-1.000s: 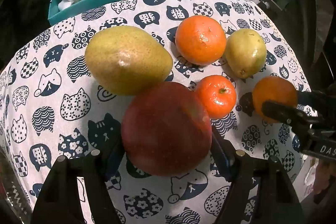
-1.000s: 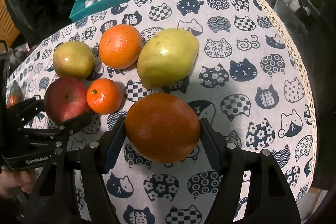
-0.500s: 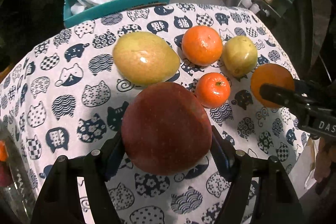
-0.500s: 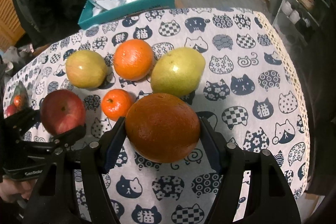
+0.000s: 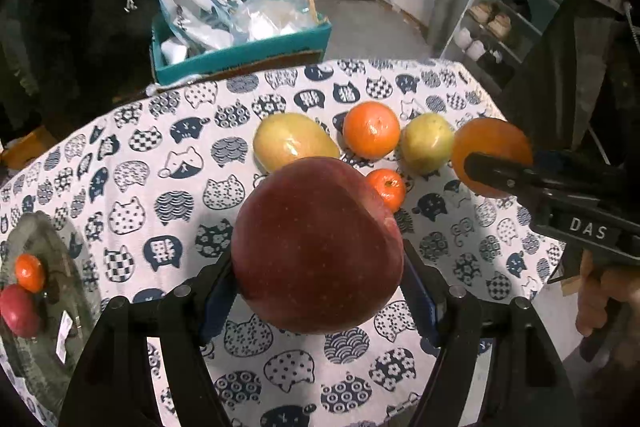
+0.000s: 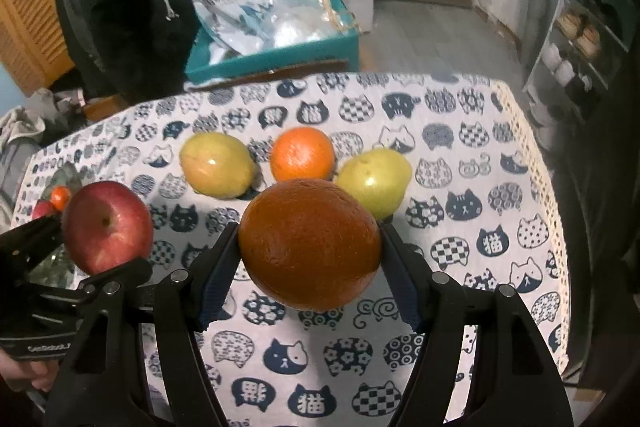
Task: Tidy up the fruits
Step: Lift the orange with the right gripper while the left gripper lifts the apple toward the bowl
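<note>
My left gripper (image 5: 318, 263) is shut on a red apple (image 5: 316, 247) and holds it above the cat-print tablecloth (image 5: 160, 187). My right gripper (image 6: 310, 247) is shut on a large orange (image 6: 310, 245), also lifted. On the cloth lie a big yellow-green mango (image 5: 294, 145), an orange (image 5: 371, 130), a small green pear (image 5: 426, 143) and a small mandarin (image 5: 387, 187). A glass plate (image 5: 60, 307) at the left holds a mandarin (image 5: 29, 271) and a red fruit (image 5: 18, 311).
A teal box (image 5: 240, 55) with plastic bags stands beyond the table's far edge. A shoe rack (image 5: 508, 11) is at the right. The table's lace edge (image 6: 540, 187) runs along the right side.
Both grippers have risen and drawn back from the table, each carrying its fruit. The fruit on the cloth looks smaller and farther, and the glass plate has come into the left view.
</note>
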A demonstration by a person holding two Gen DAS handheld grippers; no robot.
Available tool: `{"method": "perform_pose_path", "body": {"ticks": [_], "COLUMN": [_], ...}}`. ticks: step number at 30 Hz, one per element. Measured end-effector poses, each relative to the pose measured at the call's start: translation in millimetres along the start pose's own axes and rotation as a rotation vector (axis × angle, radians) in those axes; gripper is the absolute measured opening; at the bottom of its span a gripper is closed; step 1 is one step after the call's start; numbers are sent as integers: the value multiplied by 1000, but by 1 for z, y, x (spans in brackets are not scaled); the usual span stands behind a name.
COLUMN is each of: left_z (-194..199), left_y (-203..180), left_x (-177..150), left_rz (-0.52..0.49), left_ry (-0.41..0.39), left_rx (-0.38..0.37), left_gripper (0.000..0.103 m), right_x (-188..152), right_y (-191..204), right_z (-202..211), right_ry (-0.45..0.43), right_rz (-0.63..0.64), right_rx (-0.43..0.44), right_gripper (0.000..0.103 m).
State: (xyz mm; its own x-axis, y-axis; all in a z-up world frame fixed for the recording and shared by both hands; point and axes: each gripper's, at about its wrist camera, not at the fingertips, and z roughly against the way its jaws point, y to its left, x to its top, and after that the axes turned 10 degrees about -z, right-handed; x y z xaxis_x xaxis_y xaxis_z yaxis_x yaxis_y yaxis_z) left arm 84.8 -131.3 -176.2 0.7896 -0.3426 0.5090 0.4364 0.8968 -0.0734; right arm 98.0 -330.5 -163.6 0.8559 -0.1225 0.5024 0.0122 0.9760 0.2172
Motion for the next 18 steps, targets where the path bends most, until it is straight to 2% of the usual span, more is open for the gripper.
{"method": "perform_pose_path", "body": {"ticks": [6, 18], "left_z": [31, 84], "left_y": [5, 17], "left_x": [-2, -2], "left_rz": [13, 7], "left_ry": [-51, -137], "left_rx": [-3, 46], "left_gripper": [76, 76], "right_x": [5, 16], "right_y": [16, 57], "right_z": [18, 54], "right_ry": [-37, -113], "right_rz": [21, 75], "right_rx": [25, 85], "right_gripper": [69, 69]}}
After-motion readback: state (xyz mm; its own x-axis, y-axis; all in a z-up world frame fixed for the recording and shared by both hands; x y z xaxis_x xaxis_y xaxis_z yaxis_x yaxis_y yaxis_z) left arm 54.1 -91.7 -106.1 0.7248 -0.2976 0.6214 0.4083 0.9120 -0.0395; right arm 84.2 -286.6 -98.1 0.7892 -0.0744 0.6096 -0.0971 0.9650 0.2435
